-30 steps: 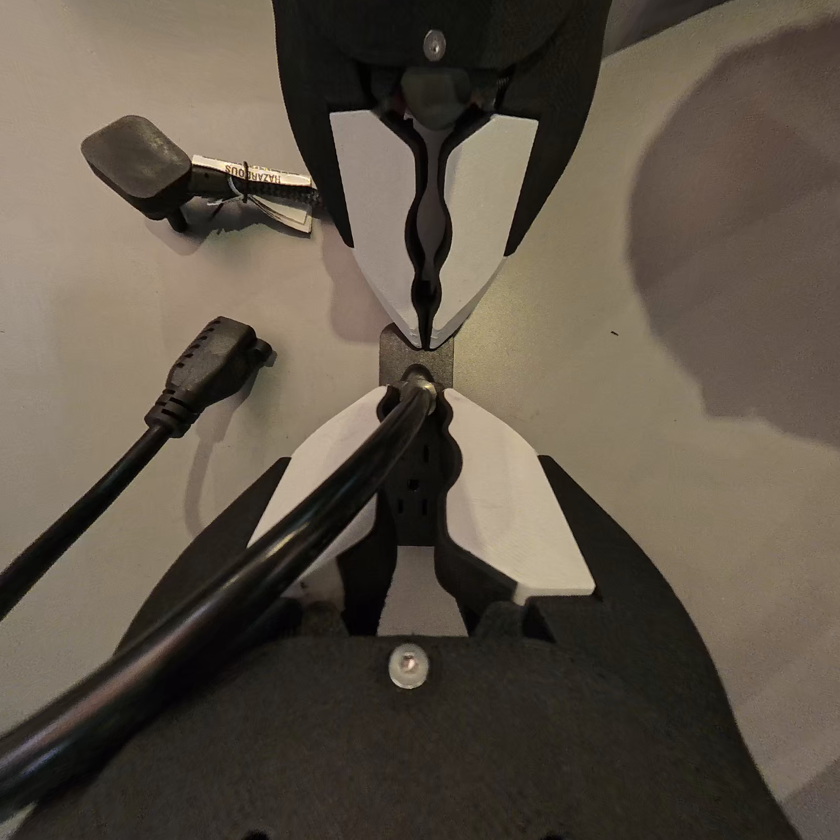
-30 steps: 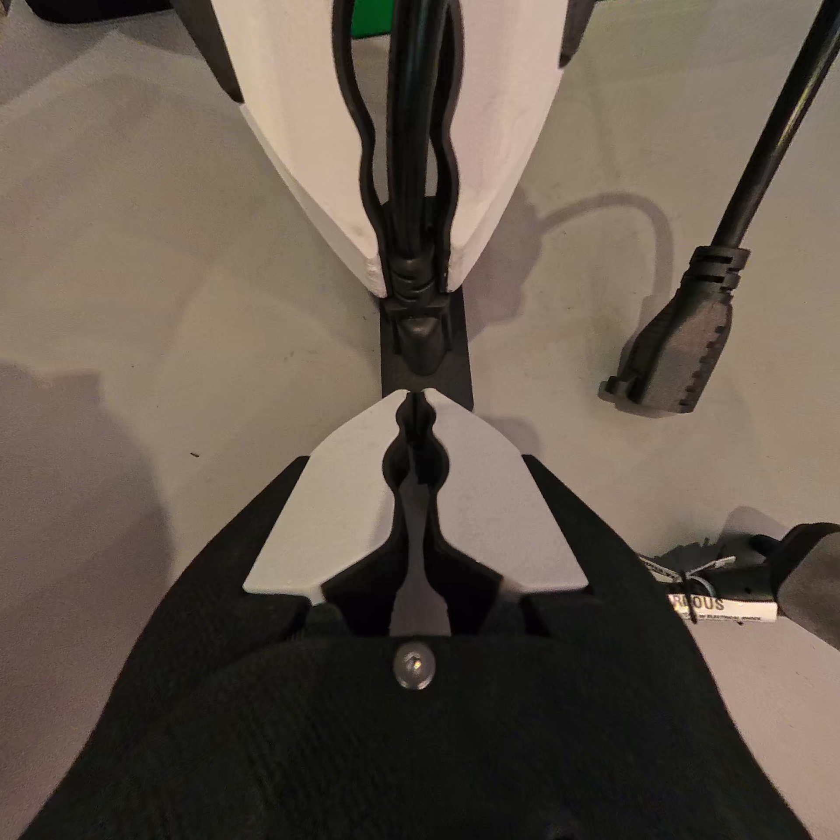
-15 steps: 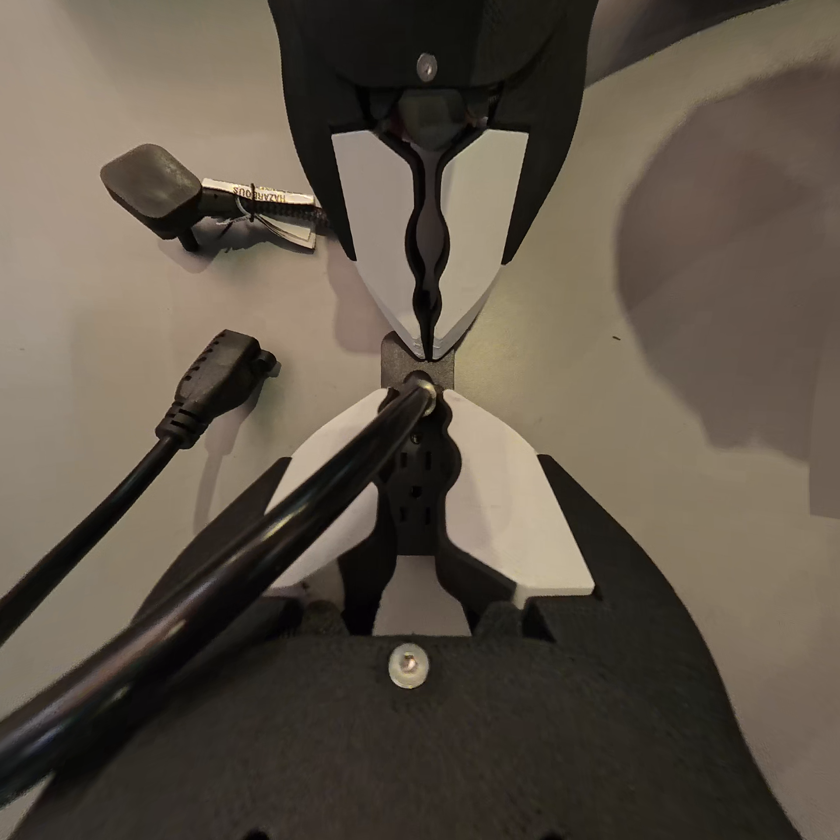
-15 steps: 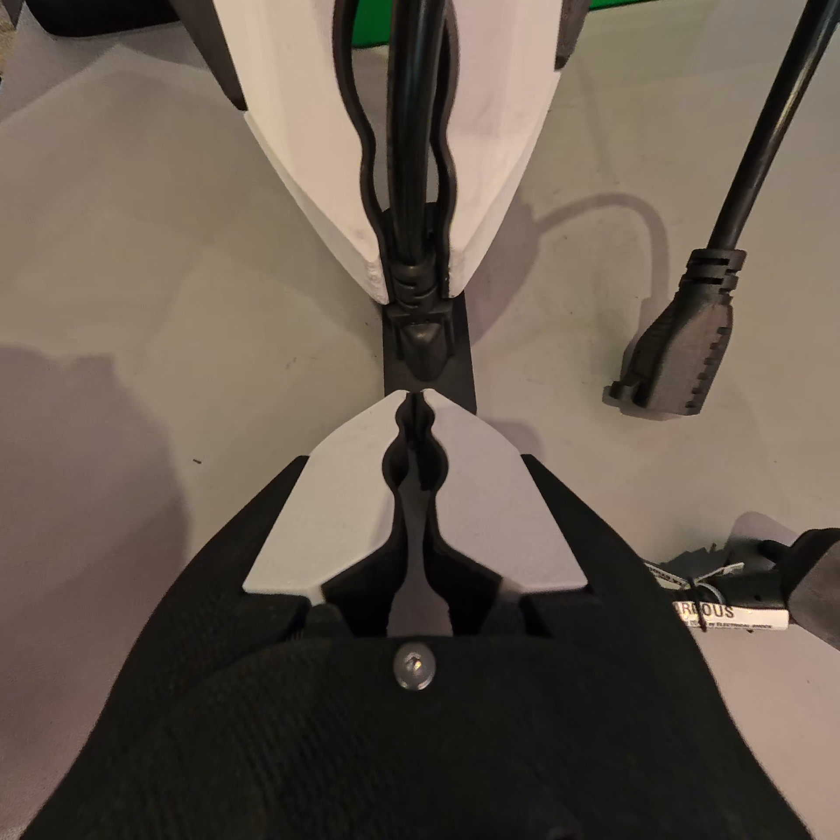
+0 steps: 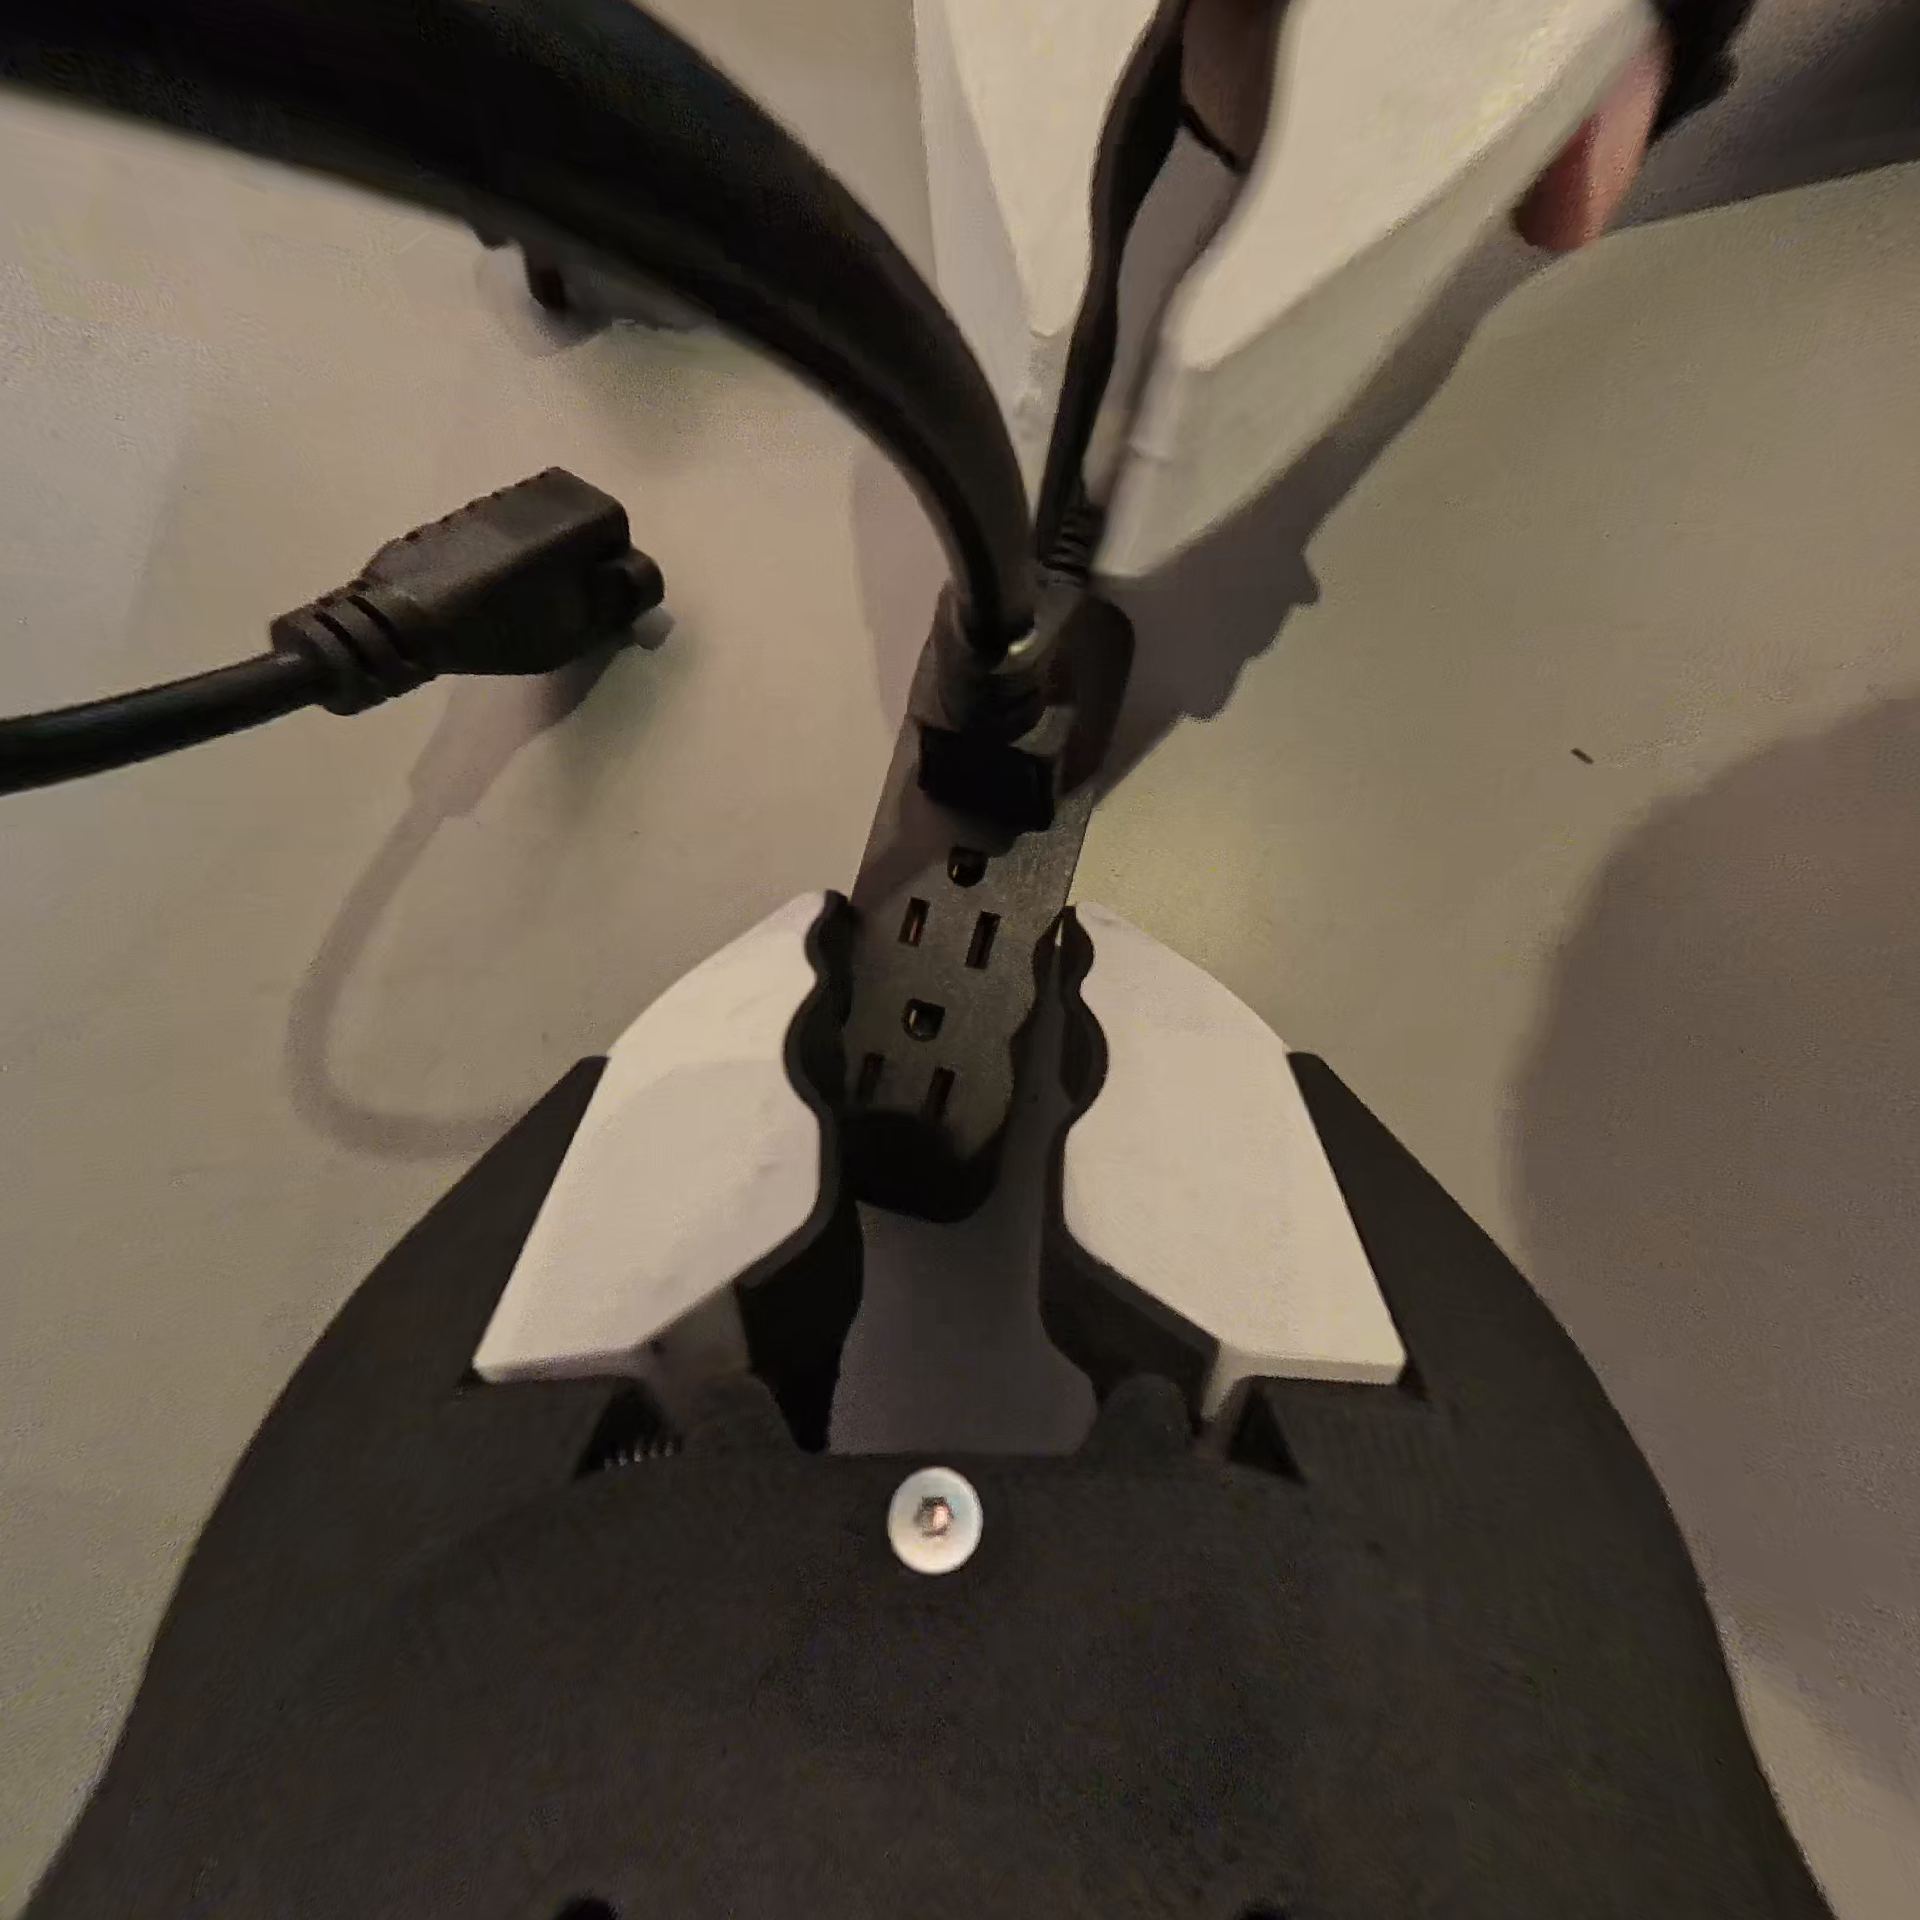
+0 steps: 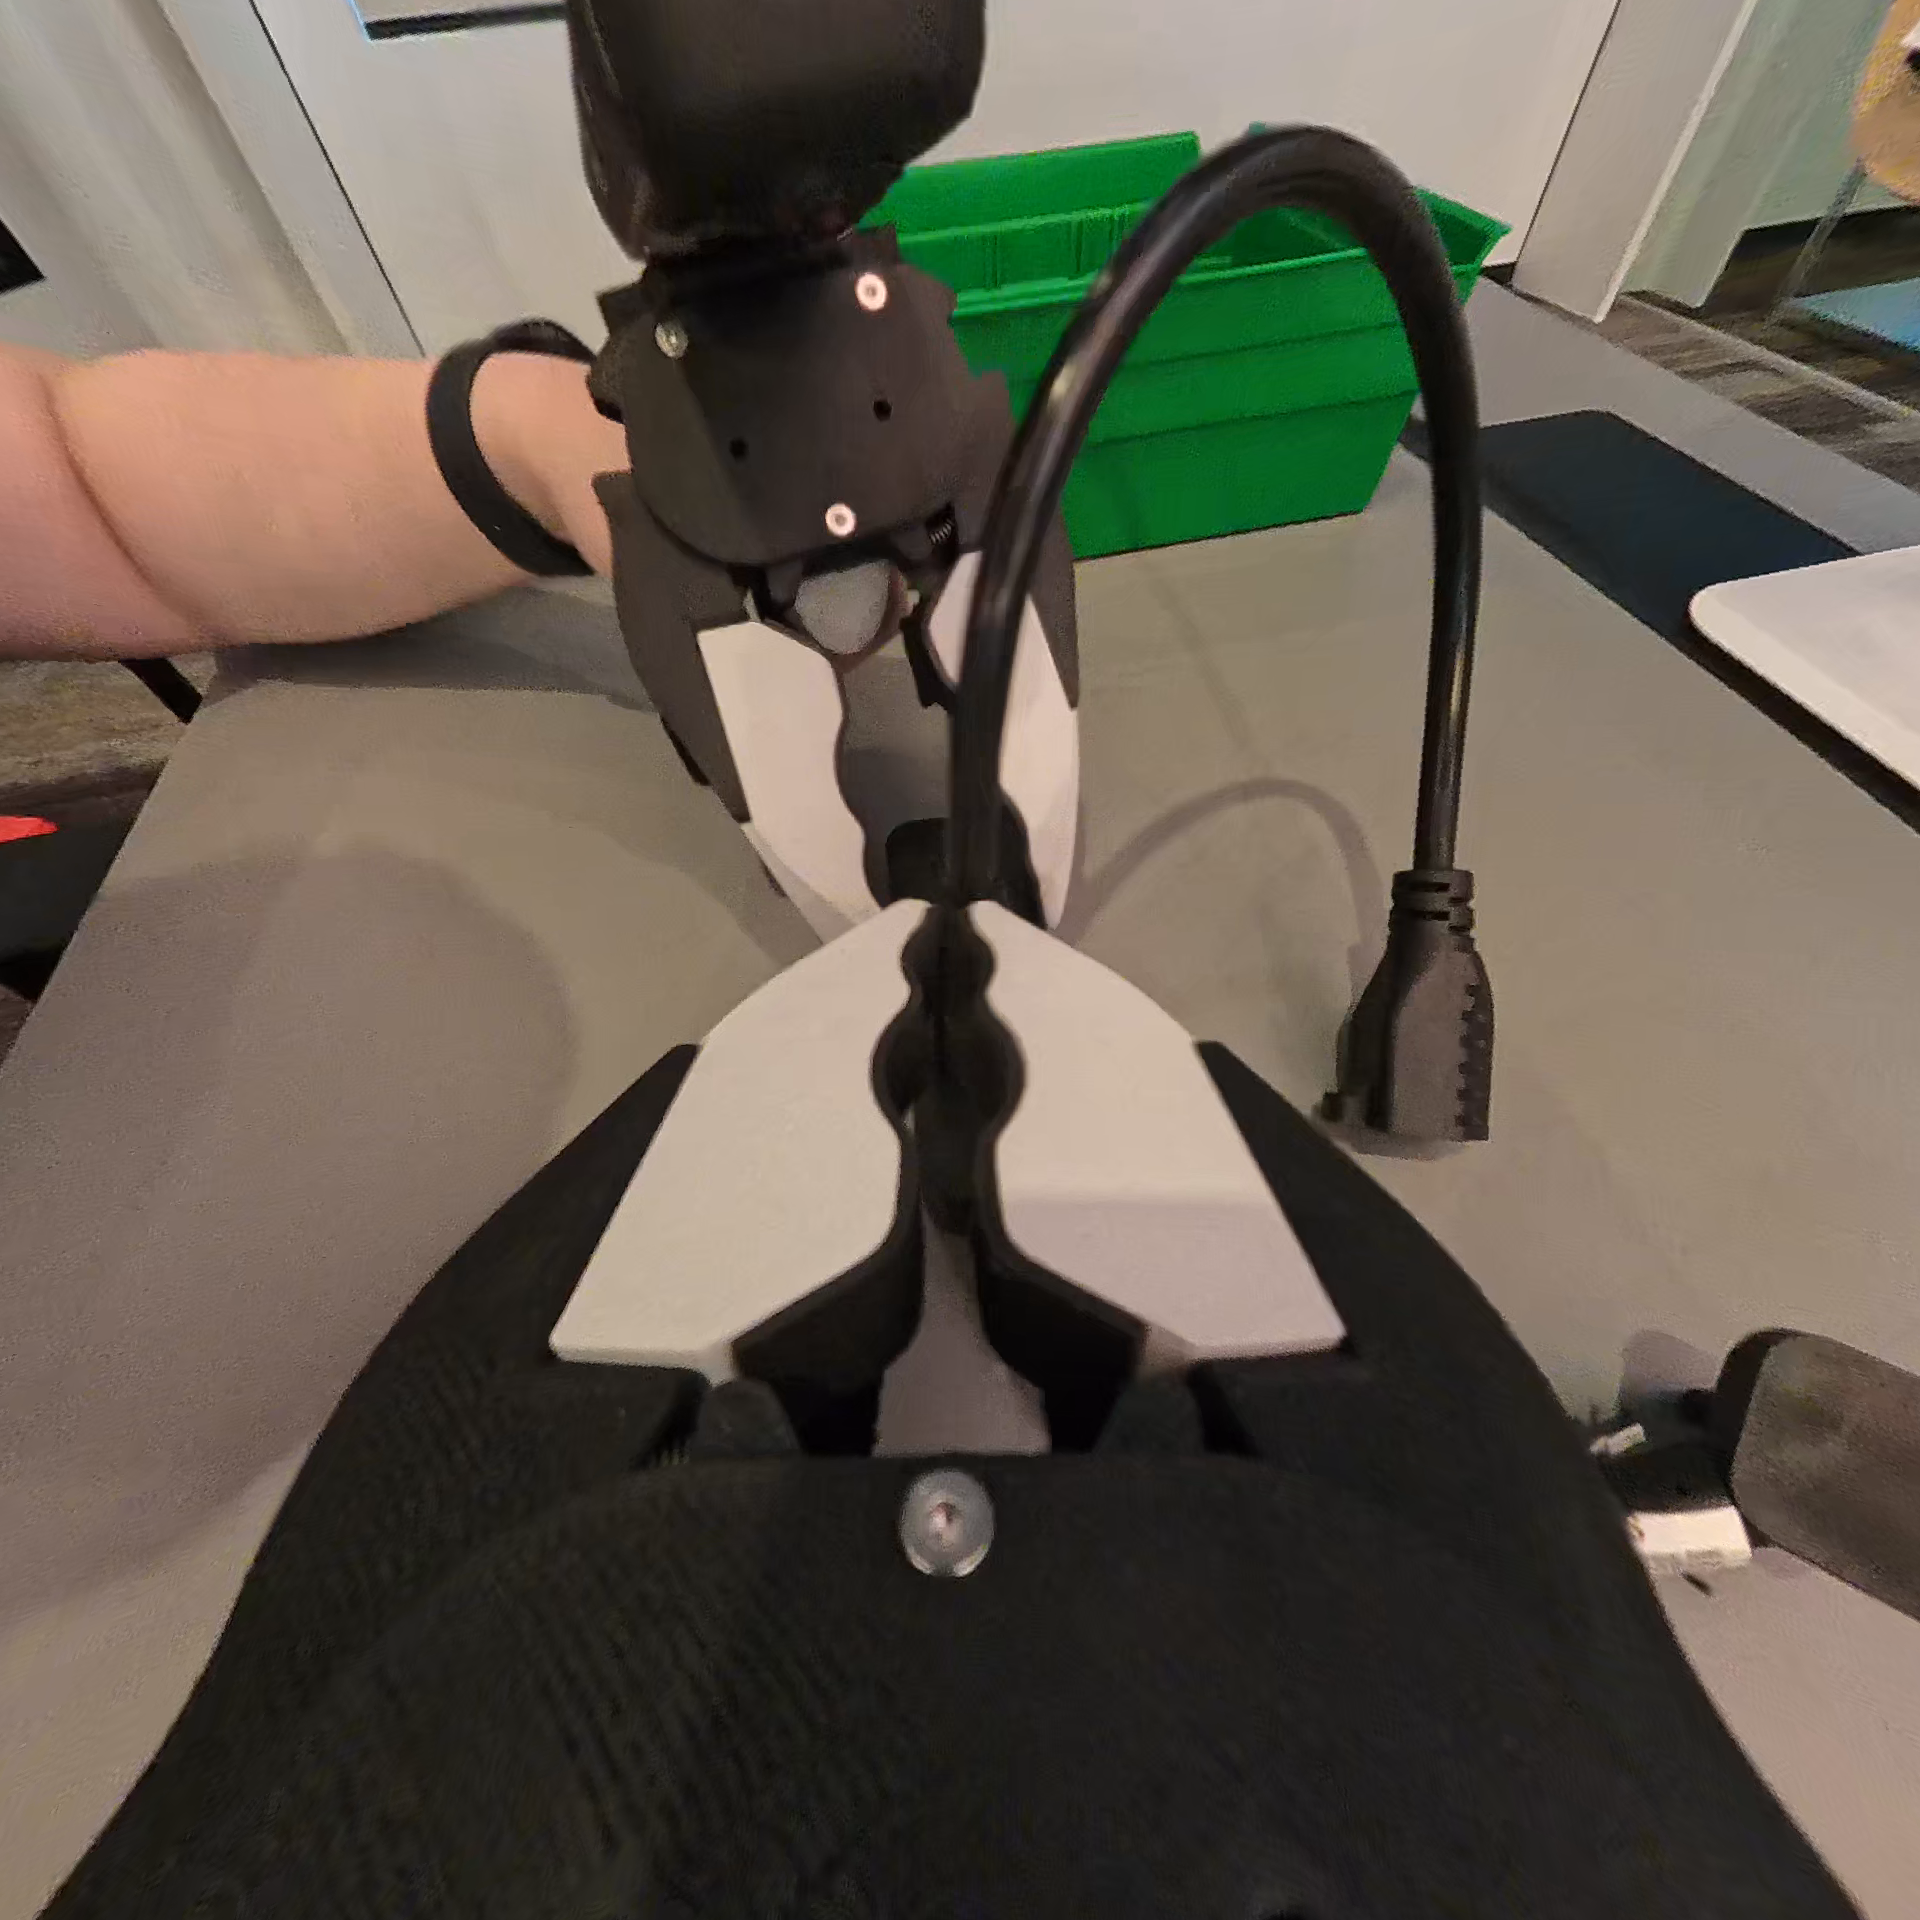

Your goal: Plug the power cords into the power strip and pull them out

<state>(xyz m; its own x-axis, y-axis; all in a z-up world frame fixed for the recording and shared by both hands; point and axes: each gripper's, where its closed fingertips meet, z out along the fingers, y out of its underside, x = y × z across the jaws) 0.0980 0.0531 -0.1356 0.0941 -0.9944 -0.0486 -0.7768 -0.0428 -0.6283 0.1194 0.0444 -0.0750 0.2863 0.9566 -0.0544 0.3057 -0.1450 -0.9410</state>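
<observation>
My left gripper (image 5: 945, 920) is shut on the black power strip (image 5: 966, 997), whose outlets show between its white fingers. A black plug (image 5: 982, 675) sits at the strip's far end; I cannot tell how deep it is seated. Its thick power cord (image 5: 727, 177) rises from it. My right gripper (image 6: 945, 920) is shut on that cord just above the plug, and it shows at the top of the left wrist view (image 5: 1081, 561). The cord (image 6: 1351, 208) arcs up and over to its socket end (image 6: 1423, 1029), which rests on the table and also shows in the left wrist view (image 5: 499, 582). The left gripper (image 6: 935, 883) faces me.
A second black plug with a white tag (image 6: 1829, 1455) lies at the right on the grey table (image 6: 416, 935). A green bin (image 6: 1195, 343) stands at the back. A white flat object (image 6: 1839, 644) is at the right edge. A person's forearm with a black wristband (image 6: 260, 488) holds the left gripper. The left gripper's tips are roughly 6 centimeters from the right gripper's.
The right gripper has tilted up from looking down at the table. The cord has swung from the lower left to arch overhead. The left gripper stays clamped on the strip, nearer the plug.
</observation>
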